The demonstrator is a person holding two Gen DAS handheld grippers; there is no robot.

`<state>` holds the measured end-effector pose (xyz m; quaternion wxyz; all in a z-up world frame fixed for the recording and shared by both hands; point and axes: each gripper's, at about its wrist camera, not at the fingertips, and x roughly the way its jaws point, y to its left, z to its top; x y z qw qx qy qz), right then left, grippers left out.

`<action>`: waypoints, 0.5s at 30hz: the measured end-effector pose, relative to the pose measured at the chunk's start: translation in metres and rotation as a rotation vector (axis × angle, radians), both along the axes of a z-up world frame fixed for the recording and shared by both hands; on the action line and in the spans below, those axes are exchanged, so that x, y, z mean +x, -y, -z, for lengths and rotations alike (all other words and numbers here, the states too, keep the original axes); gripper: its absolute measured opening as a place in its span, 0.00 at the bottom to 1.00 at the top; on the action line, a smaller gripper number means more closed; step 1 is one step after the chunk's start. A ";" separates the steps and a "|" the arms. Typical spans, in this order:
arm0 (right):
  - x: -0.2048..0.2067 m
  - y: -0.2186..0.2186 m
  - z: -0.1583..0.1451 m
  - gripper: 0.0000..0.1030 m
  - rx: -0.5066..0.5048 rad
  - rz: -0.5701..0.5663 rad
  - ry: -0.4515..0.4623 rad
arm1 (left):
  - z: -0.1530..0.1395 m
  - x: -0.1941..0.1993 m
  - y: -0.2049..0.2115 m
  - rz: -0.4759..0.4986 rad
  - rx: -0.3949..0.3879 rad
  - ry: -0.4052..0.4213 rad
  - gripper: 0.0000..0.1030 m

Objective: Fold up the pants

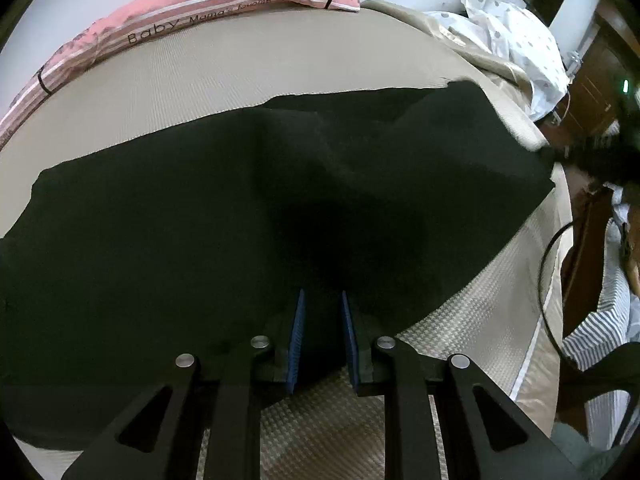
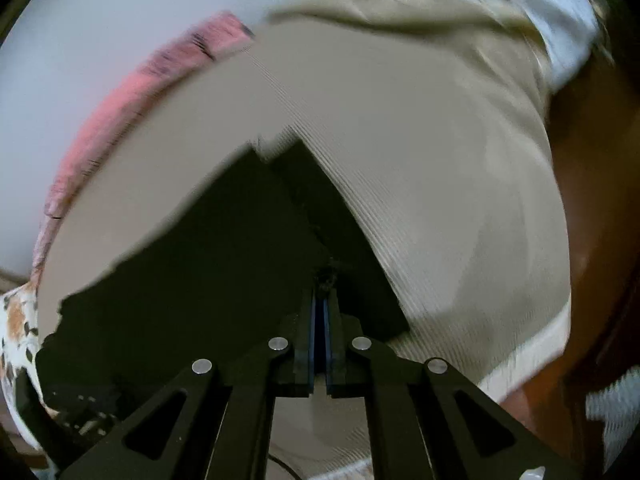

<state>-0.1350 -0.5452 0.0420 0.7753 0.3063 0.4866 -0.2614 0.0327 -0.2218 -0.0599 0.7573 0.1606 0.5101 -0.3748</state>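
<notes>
- Left view, nearest: left gripper of black metal arms with blue-padded fingers, jaws released with a clear gap between them, nothing clamped, tips over the near edge of the black fabric pants.
- Just under and before the fingers: beige woven bed mat with a small checked weave, showing between the arms.
- Beyond the tips: black fabric pants spread wide across the beige mat, reaching from the left edge of the view to the right side of the bed, upper edge running slantwise, a soft ridge near the middle.
- Farther back: bare beige mat, then a pink striped pillow printed with "Baby" and a dark tree, lying along the far edge against the pale wall.
- Far right: white dotted bedding bunched at the bed's corner, beside dark wooden furniture.
- Right view, nearest: right gripper, blue pads clenched together on a bunched bit of the black fabric pants at a corner of the cloth.
- Beyond: pants stretching leftward and away as a dark wedge on the beige mat; view blurred.
- Farthest: pink pillow smeared along the far left edge, pale wall behind.
</notes>
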 end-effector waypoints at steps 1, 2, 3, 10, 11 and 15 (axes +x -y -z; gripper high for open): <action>-0.003 -0.001 0.005 0.03 0.001 0.005 -0.009 | -0.001 0.000 0.001 0.004 0.003 0.006 0.19; -0.006 -0.002 0.009 0.03 -0.002 0.007 -0.017 | -0.001 0.000 0.002 0.005 0.008 0.009 0.19; -0.009 -0.001 0.011 0.03 0.008 0.021 -0.022 | 0.000 0.000 0.003 0.005 0.011 0.010 0.19; -0.009 -0.002 0.016 0.02 -0.021 0.022 -0.045 | 0.002 0.001 0.003 0.002 0.005 0.004 0.19; -0.007 -0.002 0.021 0.02 -0.016 0.016 -0.063 | 0.002 0.001 0.005 0.003 0.003 0.002 0.19; -0.007 0.007 0.015 0.14 0.033 0.031 -0.057 | 0.002 0.006 0.002 -0.001 -0.013 -0.021 0.20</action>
